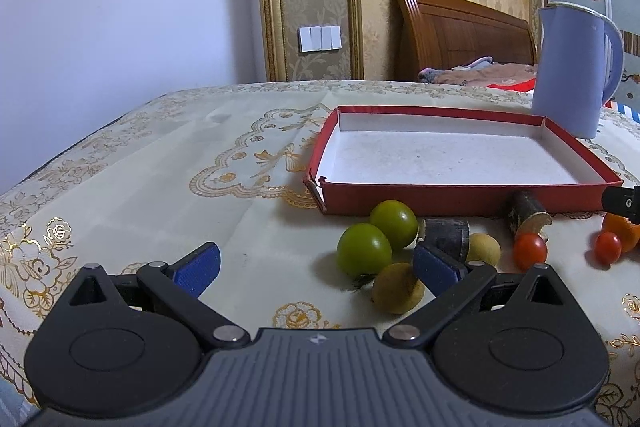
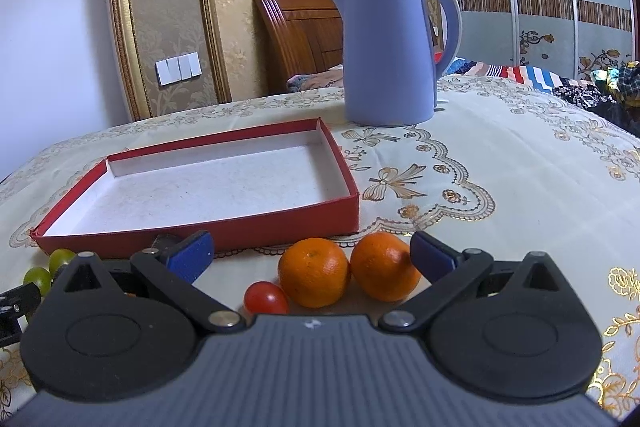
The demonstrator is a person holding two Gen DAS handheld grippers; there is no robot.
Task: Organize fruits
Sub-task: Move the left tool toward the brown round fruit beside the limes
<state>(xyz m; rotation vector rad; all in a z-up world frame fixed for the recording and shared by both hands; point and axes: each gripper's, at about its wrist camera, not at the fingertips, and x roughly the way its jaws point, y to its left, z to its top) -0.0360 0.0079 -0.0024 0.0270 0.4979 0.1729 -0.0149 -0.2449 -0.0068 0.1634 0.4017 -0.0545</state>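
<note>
Both claws were spread and empty when I checked. My left claw (image 1: 316, 267) hovered low over the tabletop (image 1: 160, 187), with the green fruits (image 1: 364, 249) just off its right finger. My right claw (image 2: 310, 259) sat with the two oranges (image 2: 314, 271) roughly between its fingers, touching neither that I could tell.

All the fruit lay loose on the cloth along the near wall of the red box (image 1: 460, 201), none inside it. Box was bare, sitting toward the far edge of the tabletop, with the blue kettle (image 2: 390, 55) behind its far right corner.

Handling guesses: oranges looked light, firm-skinned, a bit springy; I'd pinch across the widest part and close gently. They touched each other, so the inner finger would have to wedge into the seam. Cherry tomato (image 2: 266, 298) beside them looked small, slick and easy to crush; minimal squeeze. Green ones looked smooth and round, likely to roll or squirt out. Yellowish fruits (image 1: 396, 287) seemed duller-skinned, better grip. Dark cylindrical pieces (image 1: 446, 237) among the fruit: couldn't tell what they were.
</note>
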